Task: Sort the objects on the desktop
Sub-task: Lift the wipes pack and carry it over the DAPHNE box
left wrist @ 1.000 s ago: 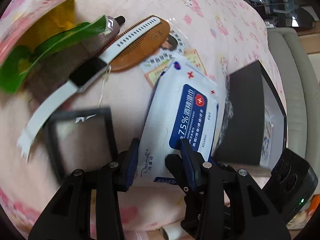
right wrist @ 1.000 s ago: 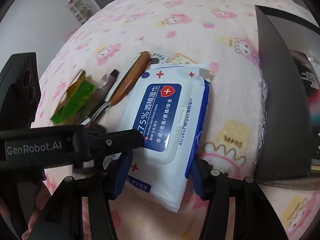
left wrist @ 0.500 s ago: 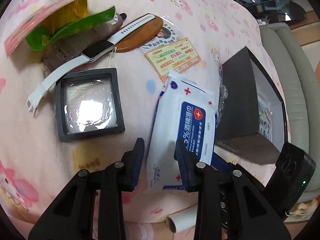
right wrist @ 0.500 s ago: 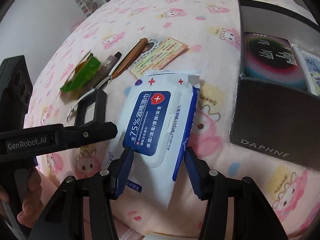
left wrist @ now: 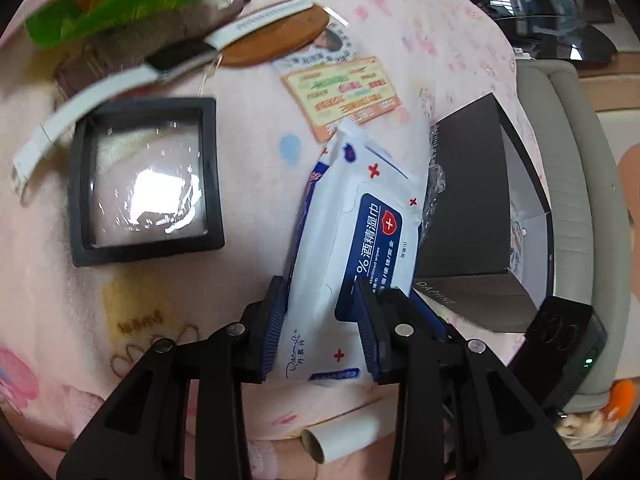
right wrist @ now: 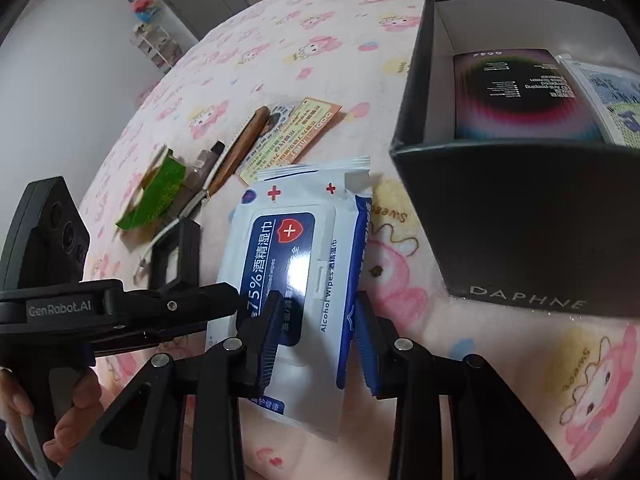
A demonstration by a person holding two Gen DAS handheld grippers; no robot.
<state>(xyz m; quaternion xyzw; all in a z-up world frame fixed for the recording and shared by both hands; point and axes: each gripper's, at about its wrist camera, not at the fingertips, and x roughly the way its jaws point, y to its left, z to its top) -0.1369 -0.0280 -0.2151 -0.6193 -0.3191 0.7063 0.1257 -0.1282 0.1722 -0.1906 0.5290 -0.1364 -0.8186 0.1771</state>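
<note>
Pink cartoon-print bedding covers the whole surface, with a black box open at the right of the frame. Both grippers pinch the pack of alcohol wipes at its near end: the left gripper clamps the left portion, the right gripper clenches the flap side. I'd lift evenly, keep the limp pack level, and clear the box wall before lowering inside.
</note>
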